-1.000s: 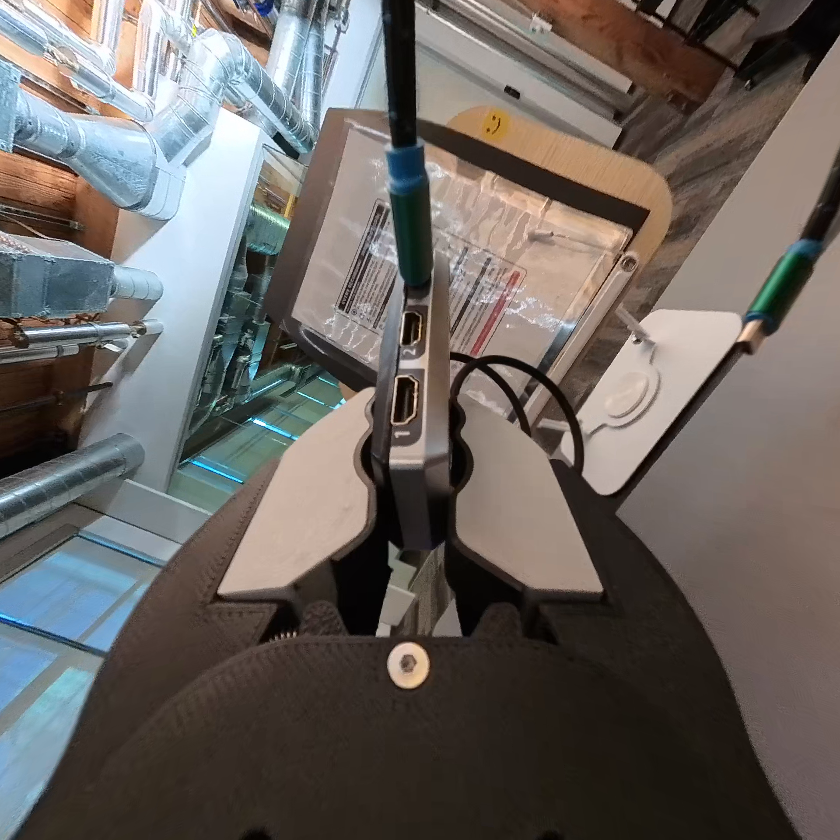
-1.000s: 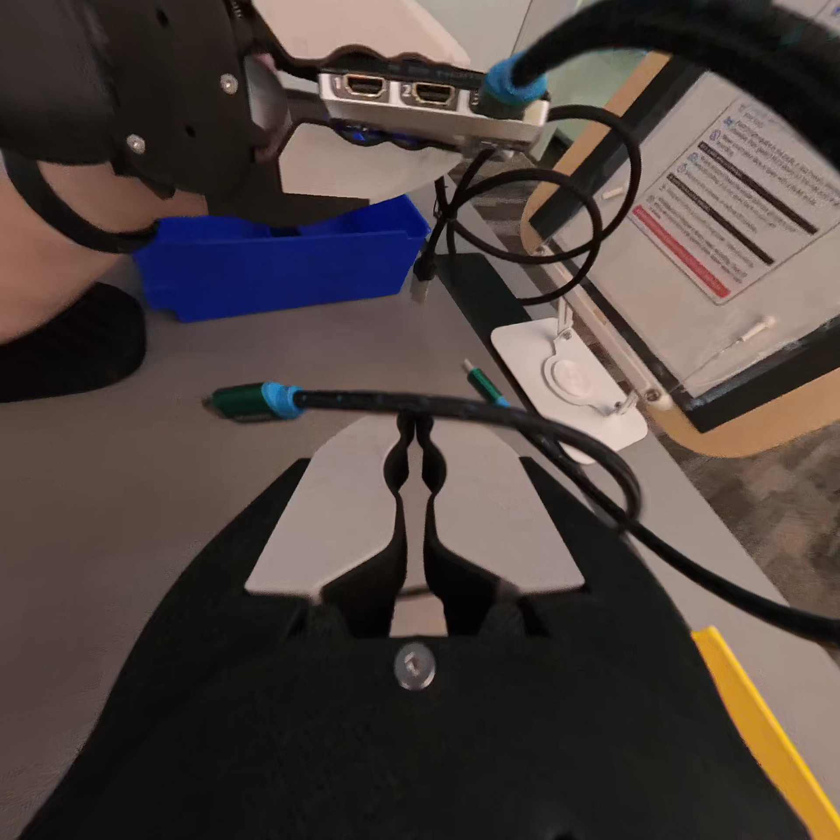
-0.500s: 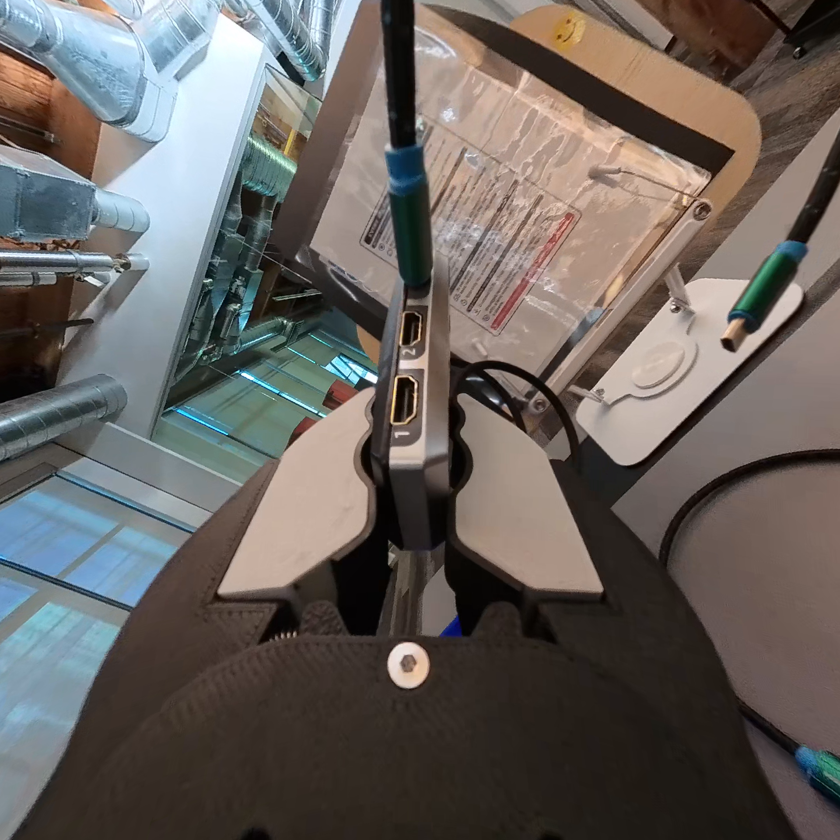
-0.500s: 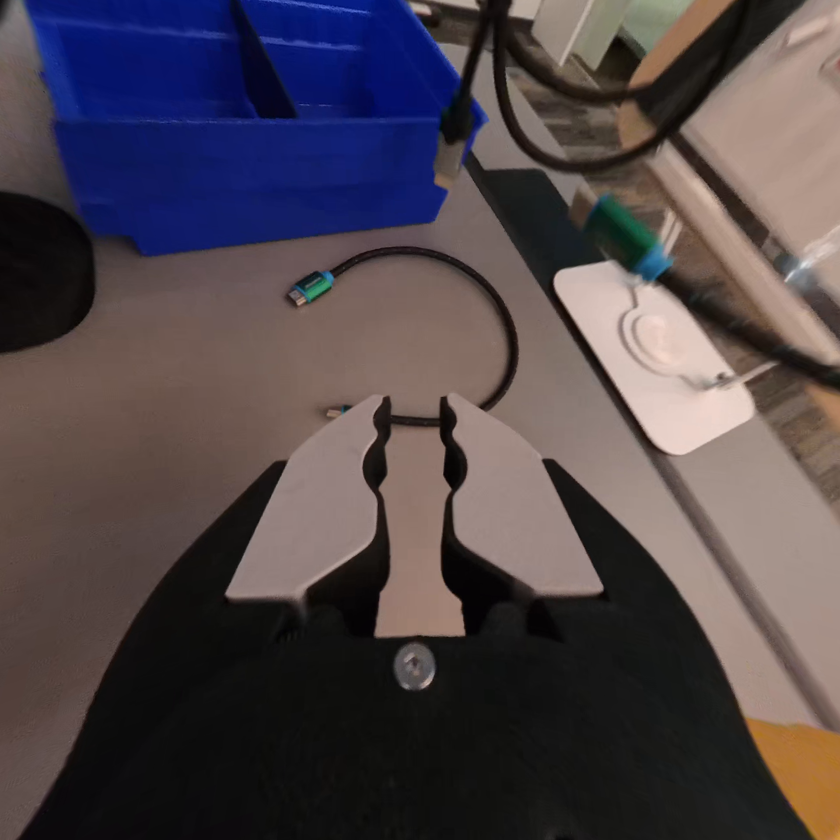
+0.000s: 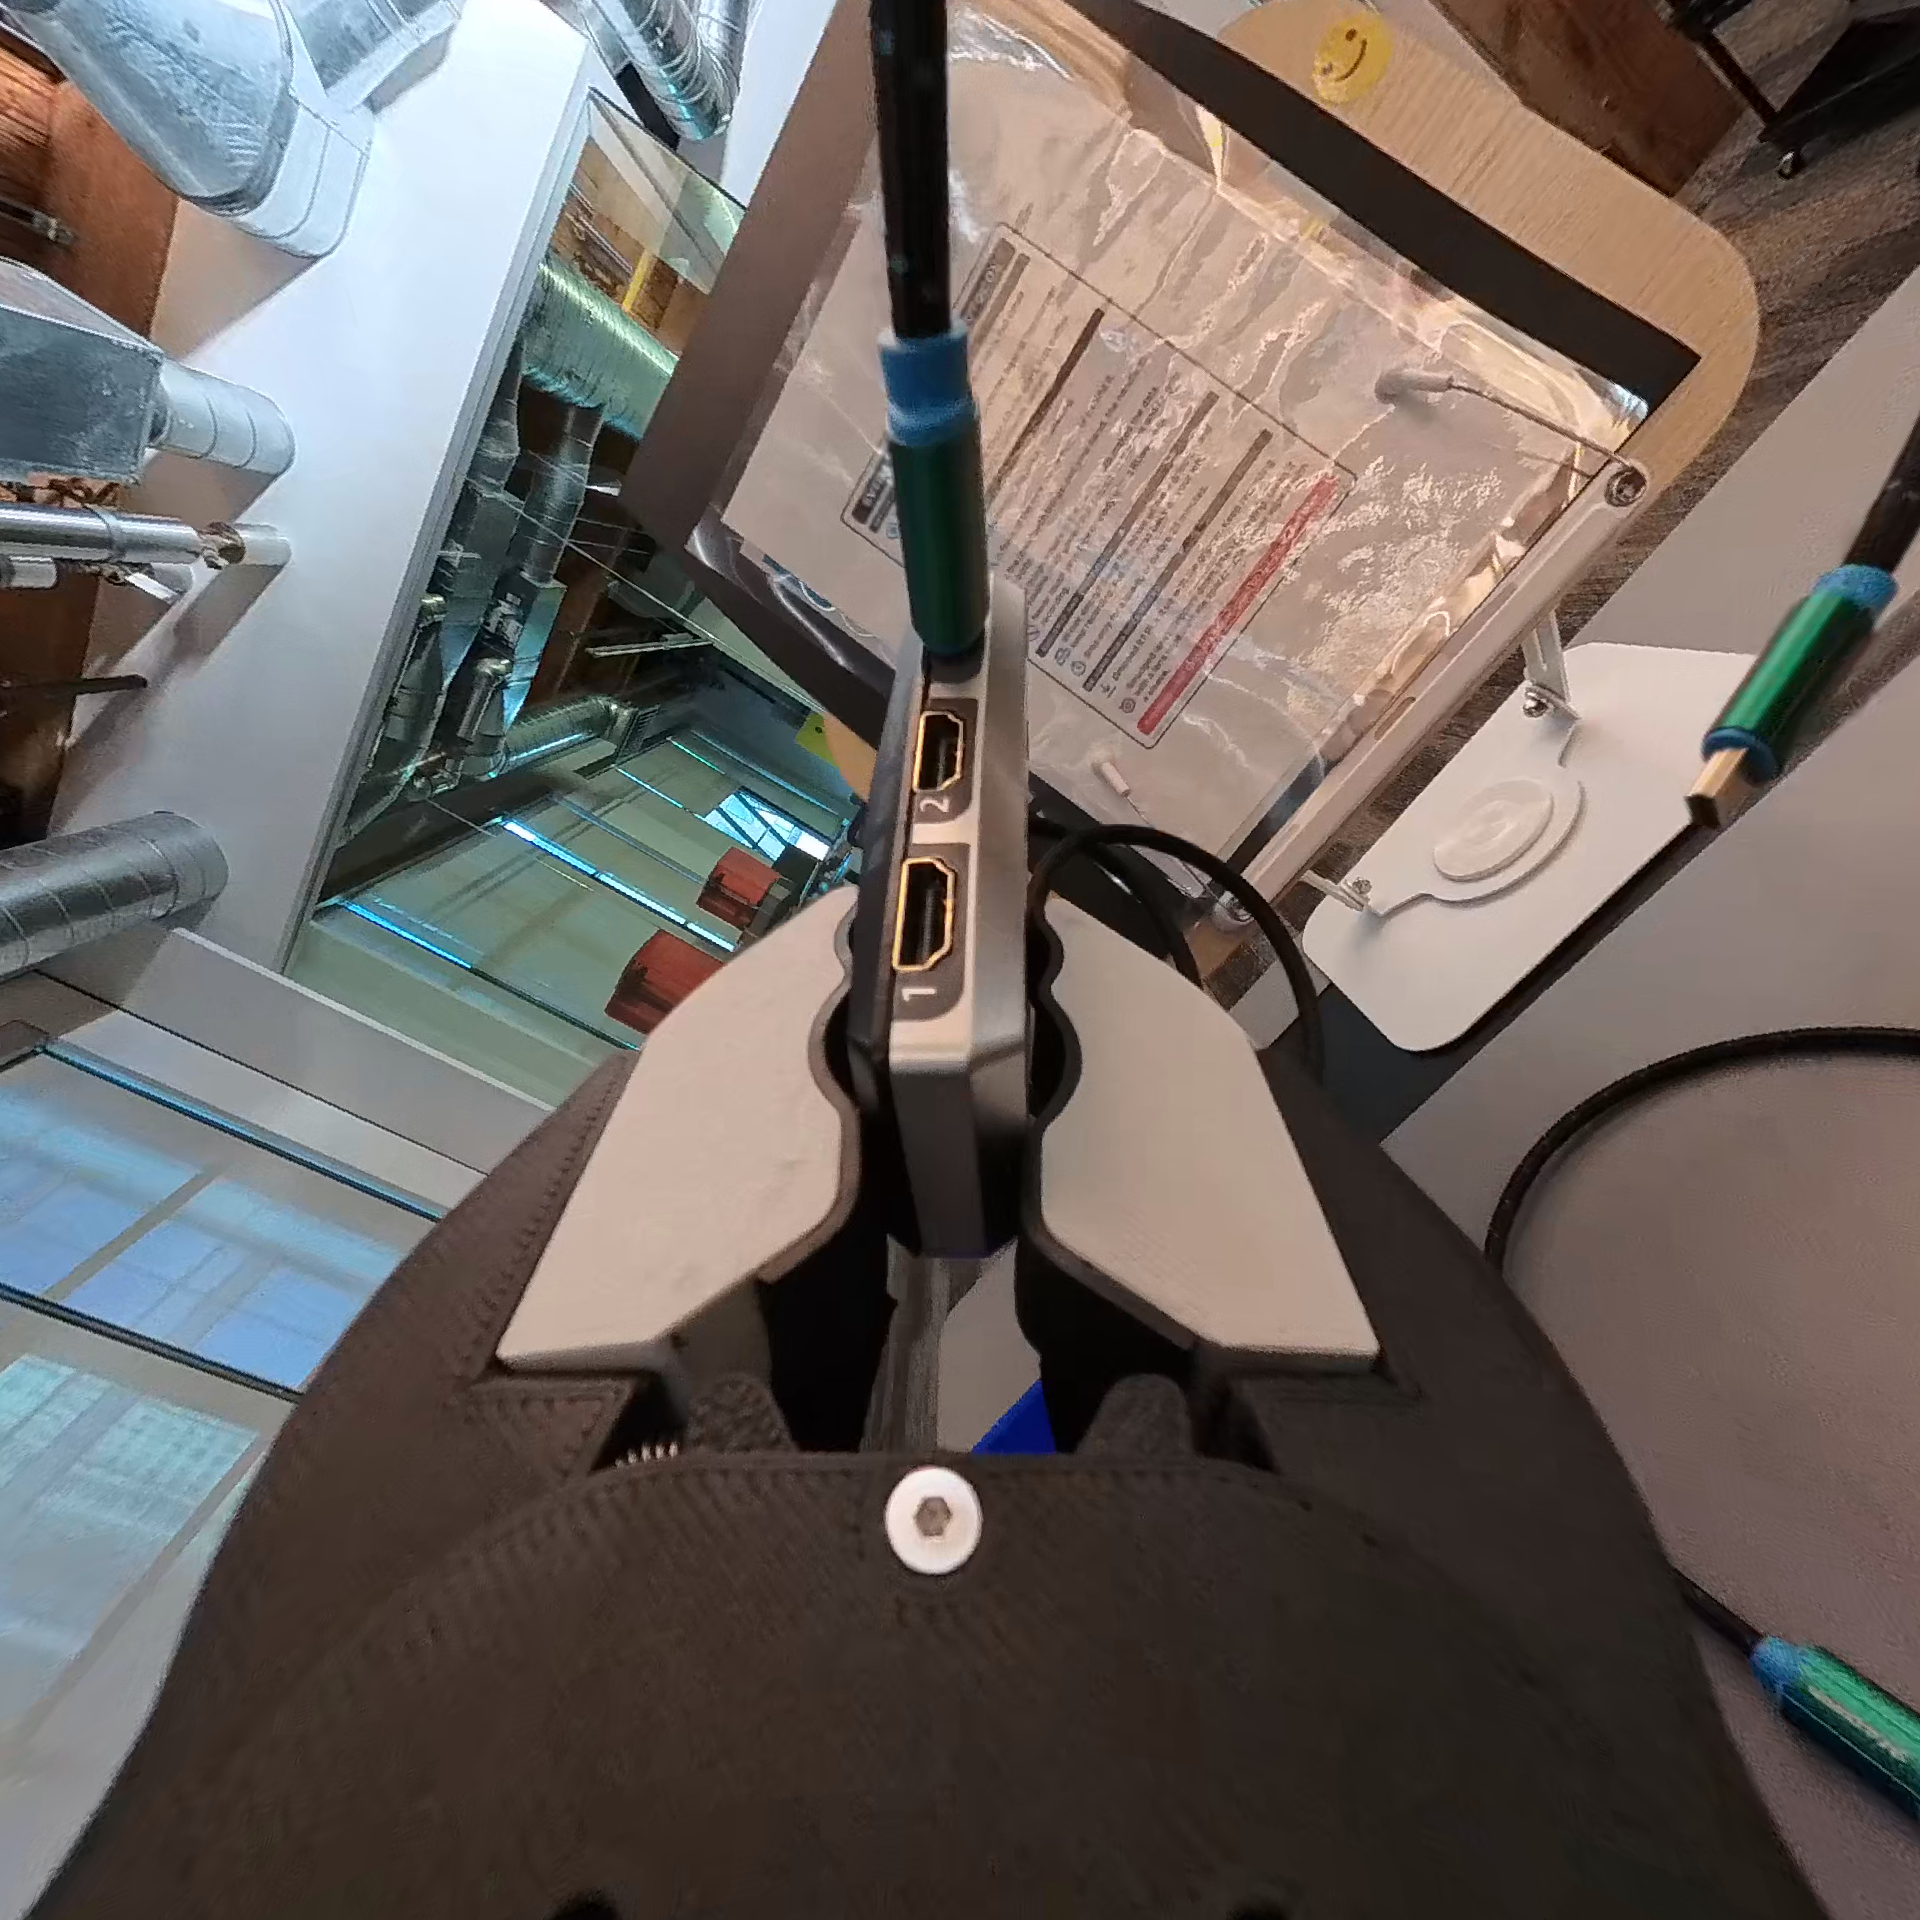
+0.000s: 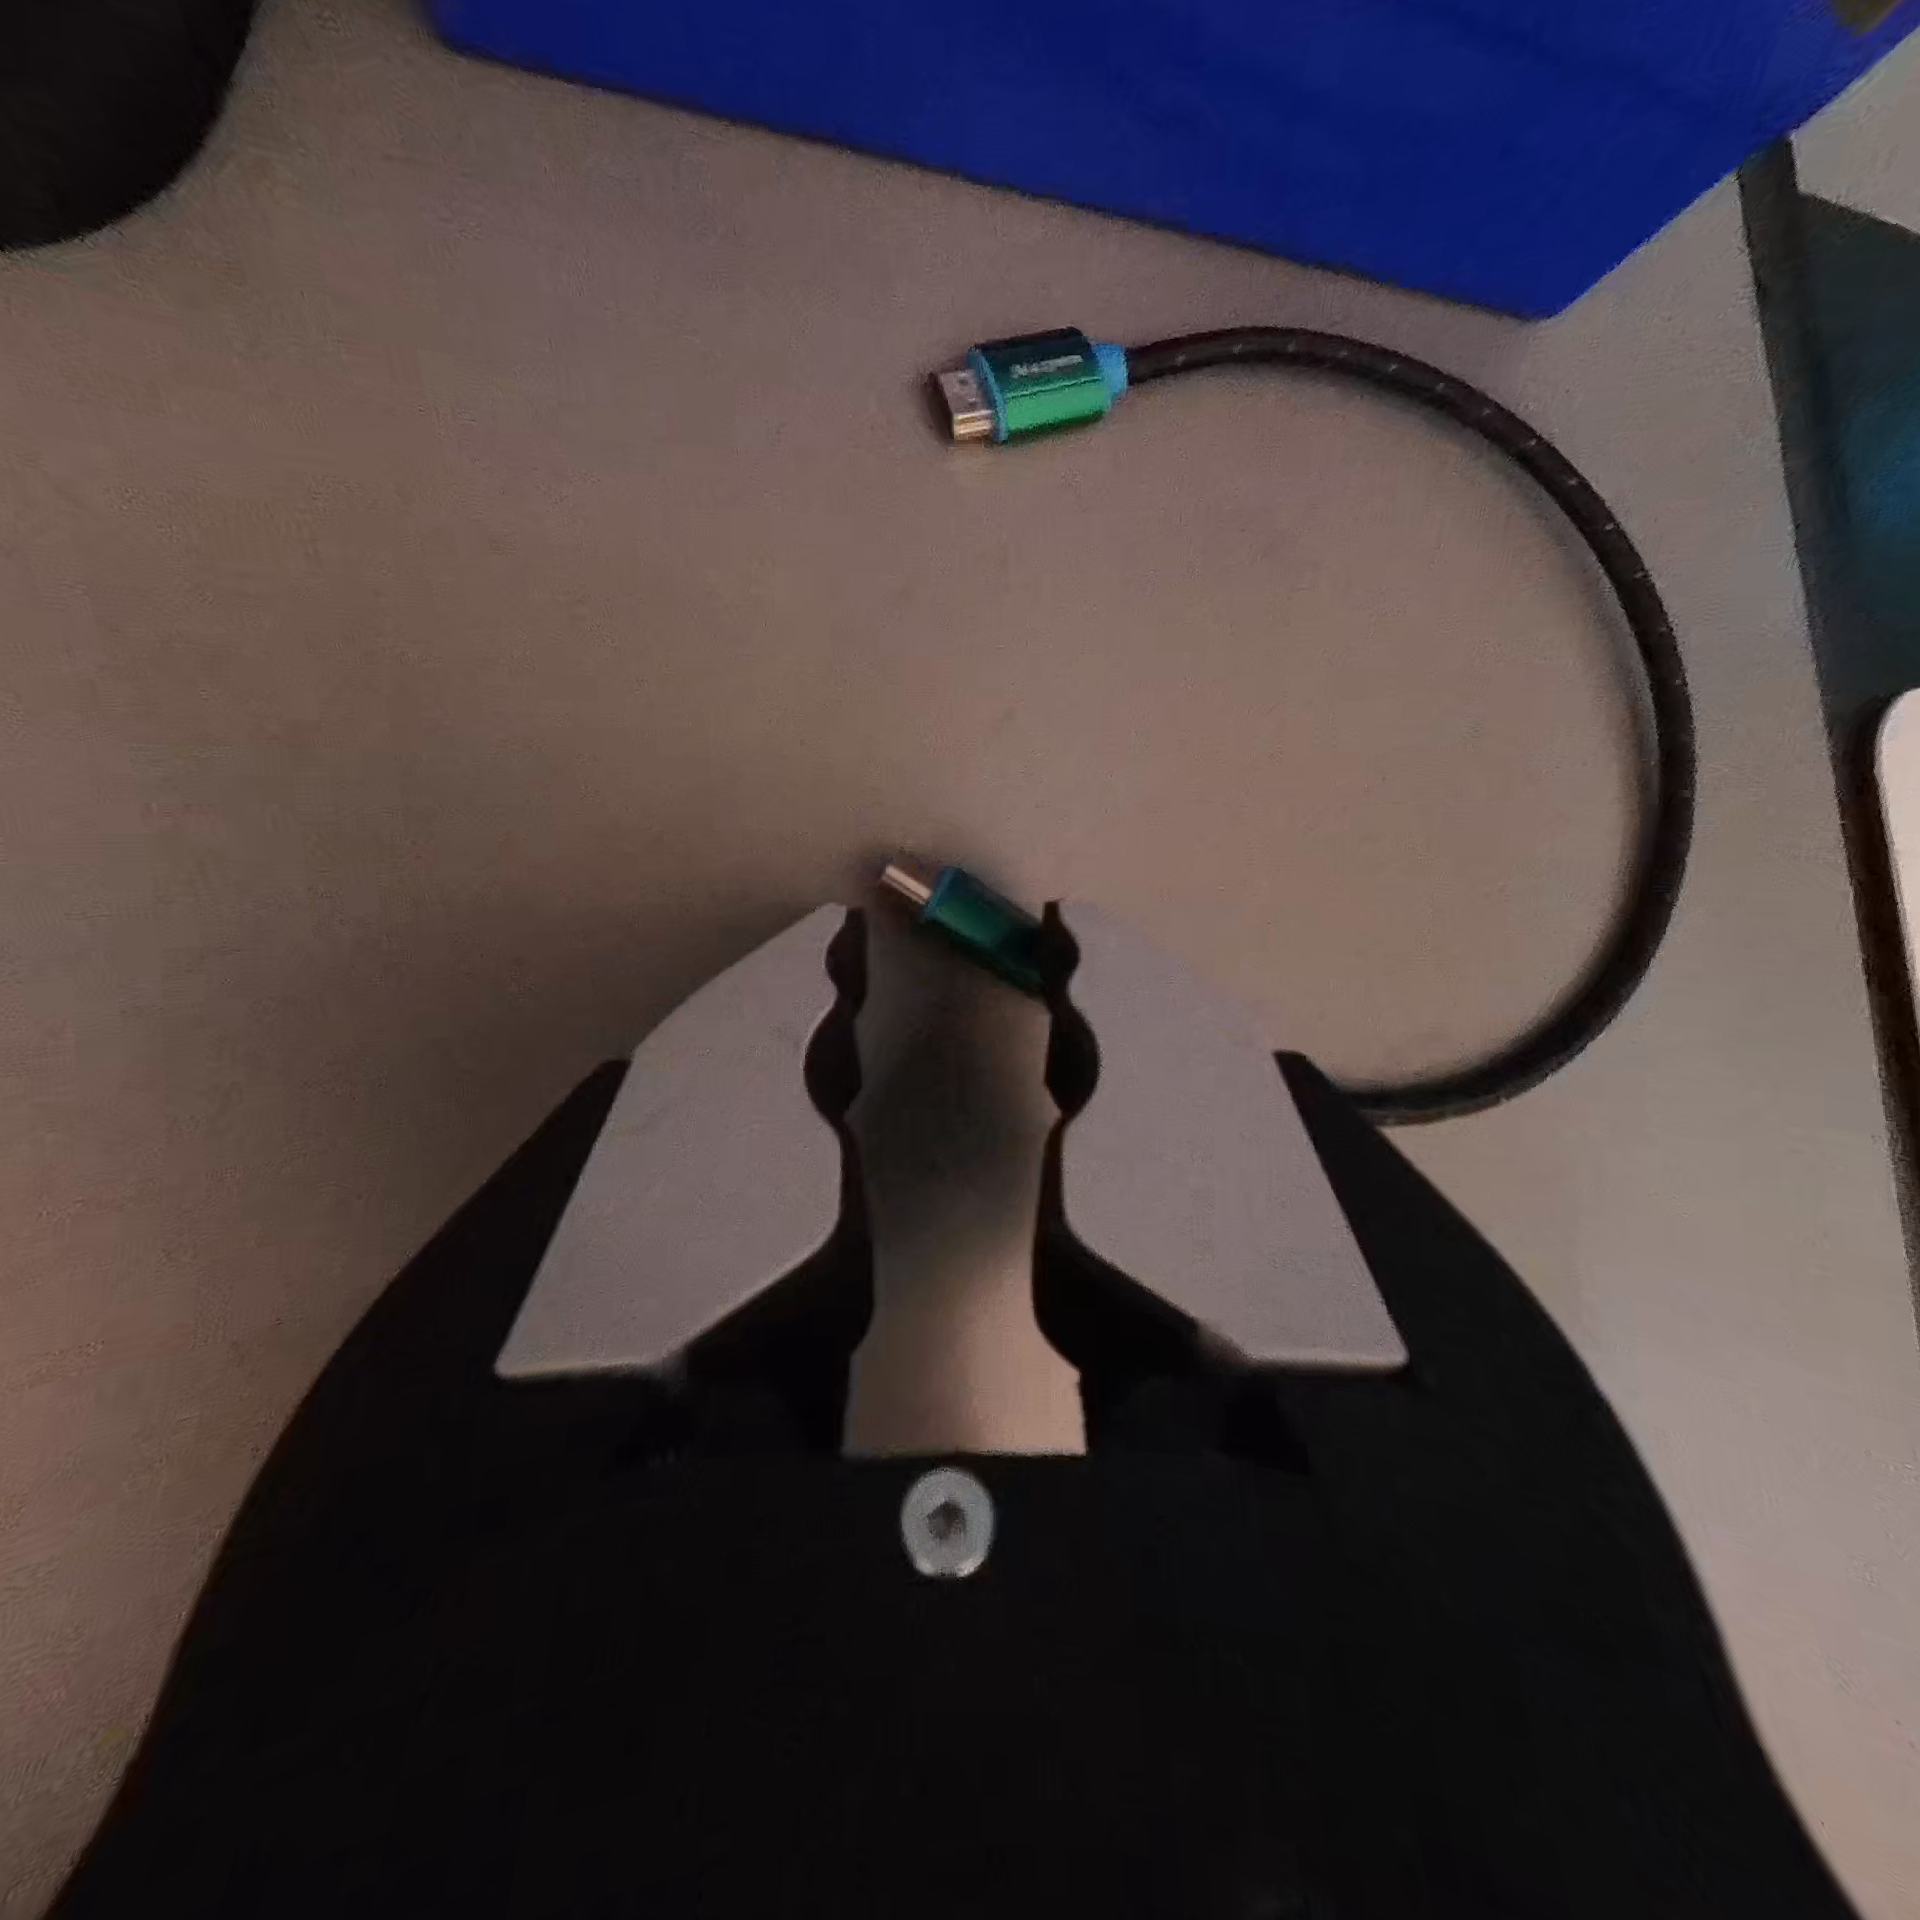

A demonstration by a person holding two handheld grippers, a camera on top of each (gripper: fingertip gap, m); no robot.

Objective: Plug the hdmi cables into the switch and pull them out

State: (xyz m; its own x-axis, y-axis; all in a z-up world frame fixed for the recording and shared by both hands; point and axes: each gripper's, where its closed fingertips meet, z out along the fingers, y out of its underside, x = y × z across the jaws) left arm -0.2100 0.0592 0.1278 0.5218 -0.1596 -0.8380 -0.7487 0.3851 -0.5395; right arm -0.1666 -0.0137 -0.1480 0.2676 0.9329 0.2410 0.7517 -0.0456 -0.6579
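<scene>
The left gripper [image 5: 940, 997] clamps the switch [image 5: 951, 1039], one green plug [image 5: 940, 540] seated in its far port. The right gripper [image 6: 951, 920], jaws apart, hovers over a loose cable [image 6: 1621, 665] on the table [image 6: 416, 727]; a blue bin [image 6: 1247, 135] stands beyond the cable.

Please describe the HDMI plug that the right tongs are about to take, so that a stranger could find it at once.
On the grey table, before the blue bin, a short black cable curves in a half circle. The wanted plug is its nearer end, at the tips of the open right tongs; unlike the far plug, it lies on edge.
</scene>
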